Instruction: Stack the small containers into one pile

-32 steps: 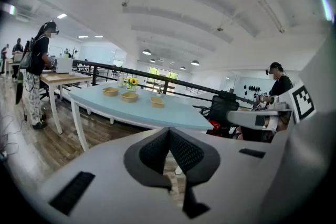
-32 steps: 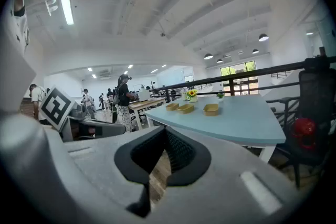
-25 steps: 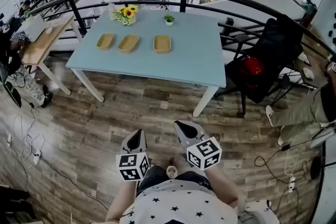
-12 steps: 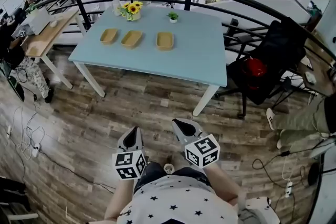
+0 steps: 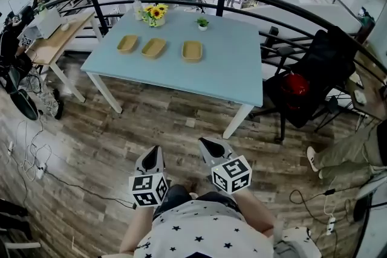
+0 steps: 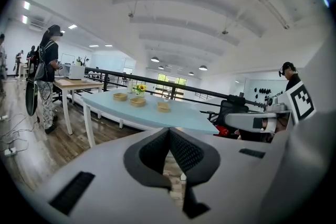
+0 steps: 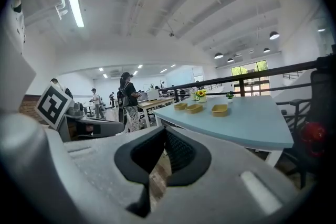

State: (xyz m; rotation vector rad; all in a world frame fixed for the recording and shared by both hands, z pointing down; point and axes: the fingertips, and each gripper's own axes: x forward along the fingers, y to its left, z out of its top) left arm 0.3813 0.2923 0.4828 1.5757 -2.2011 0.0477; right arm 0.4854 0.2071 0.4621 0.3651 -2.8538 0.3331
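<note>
Three small tan containers lie in a row on the light blue table (image 5: 230,69): left one (image 5: 127,43), middle one (image 5: 153,48), right one (image 5: 192,50). They lie apart from one another, none stacked. Both grippers hang over the wooden floor, well short of the table and close to my body. My left gripper (image 5: 153,151) and right gripper (image 5: 206,144) are both shut and empty. The left gripper view shows its pads (image 6: 169,136) pressed together, with the containers (image 6: 138,102) far ahead. The right gripper view shows the same jaws (image 7: 165,134) and containers (image 7: 193,108).
A sunflower vase (image 5: 156,14) and a small potted plant (image 5: 203,23) stand at the table's far edge. A black railing (image 5: 284,6) curves behind it. A black chair with a red object (image 5: 297,86) stands to the right. A wooden desk (image 5: 51,39) and cables (image 5: 30,160) are on the left.
The head view has drifted slightly, so the table sits a little further right in the frame. Both grippers stay shut in about the same place.
</note>
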